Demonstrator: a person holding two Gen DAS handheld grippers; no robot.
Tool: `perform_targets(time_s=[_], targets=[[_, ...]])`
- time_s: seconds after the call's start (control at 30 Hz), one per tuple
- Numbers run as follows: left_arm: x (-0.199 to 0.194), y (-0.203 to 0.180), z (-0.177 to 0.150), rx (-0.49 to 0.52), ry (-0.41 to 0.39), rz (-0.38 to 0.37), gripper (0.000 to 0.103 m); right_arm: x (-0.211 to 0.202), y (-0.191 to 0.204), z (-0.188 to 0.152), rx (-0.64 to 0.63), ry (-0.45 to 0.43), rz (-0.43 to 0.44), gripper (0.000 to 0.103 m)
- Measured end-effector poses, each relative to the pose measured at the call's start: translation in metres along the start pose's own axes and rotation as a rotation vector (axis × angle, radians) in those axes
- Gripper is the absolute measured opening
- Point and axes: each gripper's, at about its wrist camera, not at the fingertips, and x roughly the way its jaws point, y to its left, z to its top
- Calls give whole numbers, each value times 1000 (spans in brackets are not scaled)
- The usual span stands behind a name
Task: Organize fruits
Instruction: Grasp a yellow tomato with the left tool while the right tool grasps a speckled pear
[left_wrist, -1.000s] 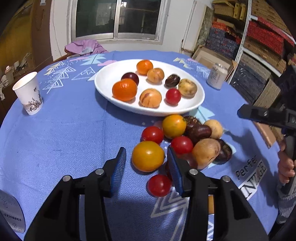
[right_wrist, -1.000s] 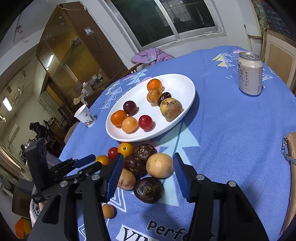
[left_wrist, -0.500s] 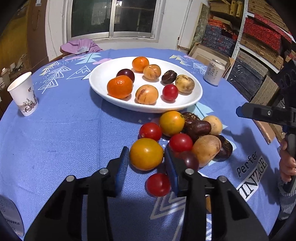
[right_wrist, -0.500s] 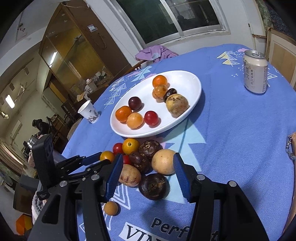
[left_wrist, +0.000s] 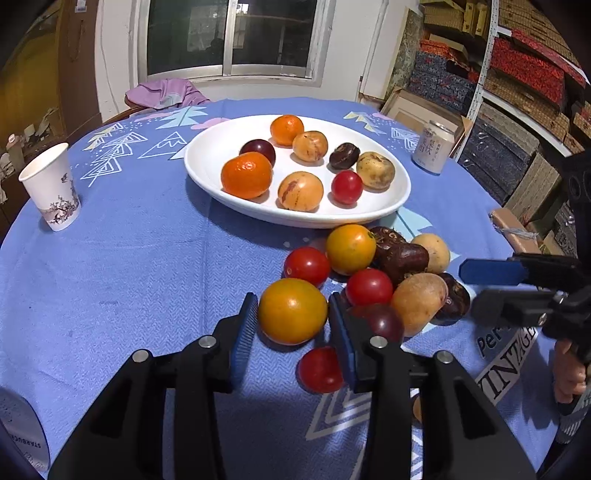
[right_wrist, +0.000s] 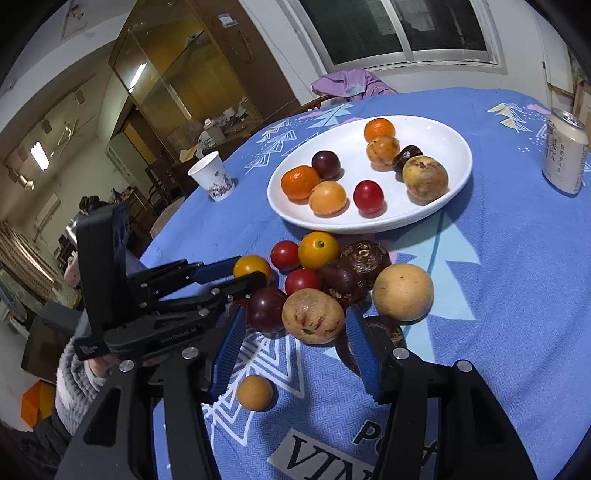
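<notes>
Left gripper (left_wrist: 291, 317) nearer — astride yellow tomato (left_wrist: 292, 311)

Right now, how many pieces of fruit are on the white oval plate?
7 on the white oval plate: two orange mandarins, two pale orange fruits, red tomato, dark plum, dark wrinkled fruit... plus a speckled yellow fruit, so 8.

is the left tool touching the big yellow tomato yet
Cannot tell. In the left wrist view the left tool brackets the yellow tomato closely, with no plain gap or contact; the right wrist view hides the sides.

A paper cup (left_wrist: 51, 188) and drink can (left_wrist: 433, 147) stand on the blue tablecloth (left_wrist: 140, 266).
</notes>
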Motion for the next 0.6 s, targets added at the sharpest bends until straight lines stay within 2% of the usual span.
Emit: perform_targets(time_s=[0.3, 0.47, 0.6], targets=[[-23, 15, 7, -54, -70, 28, 39, 19, 18, -3, -109, 29, -134, 57], [-24, 15, 8, -53, -69, 19, 39, 31, 29, -6, -179, 47, -211, 57], [-23, 16, 8, -60, -64, 13, 39, 34, 31, -7, -200, 44, -223, 58]])
